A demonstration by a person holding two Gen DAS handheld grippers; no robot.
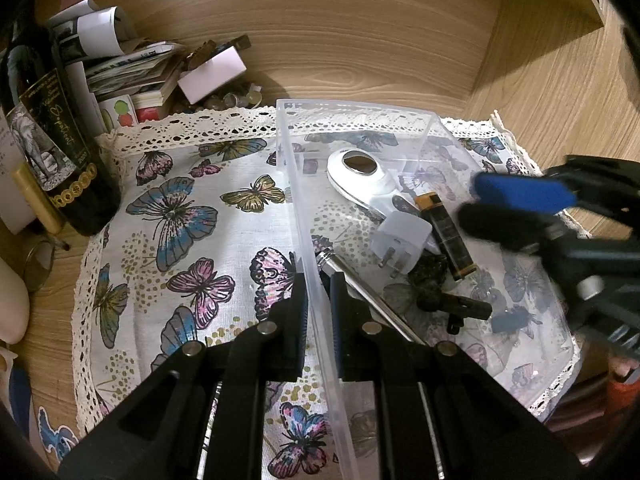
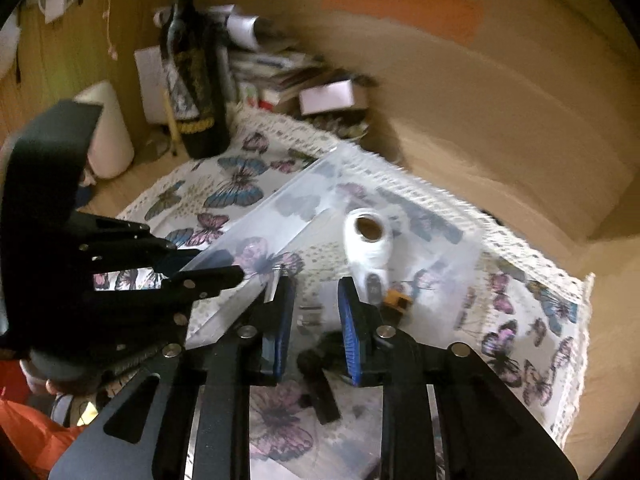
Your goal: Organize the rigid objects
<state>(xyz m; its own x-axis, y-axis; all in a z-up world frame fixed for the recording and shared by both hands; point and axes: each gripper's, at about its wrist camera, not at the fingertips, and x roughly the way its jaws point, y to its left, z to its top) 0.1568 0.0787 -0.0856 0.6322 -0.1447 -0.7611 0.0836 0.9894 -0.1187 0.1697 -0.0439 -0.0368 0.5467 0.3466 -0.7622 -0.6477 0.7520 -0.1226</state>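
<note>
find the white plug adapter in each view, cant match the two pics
Left wrist view: the white plug adapter lies inside the clear bin, centre right, prongs toward the camera, beside the black and orange battery.
Right wrist view: not to be made out; the right gripper and blur cover that spot.
Shared landmark: the white oval handle with a dark hole in the bin.
</note>
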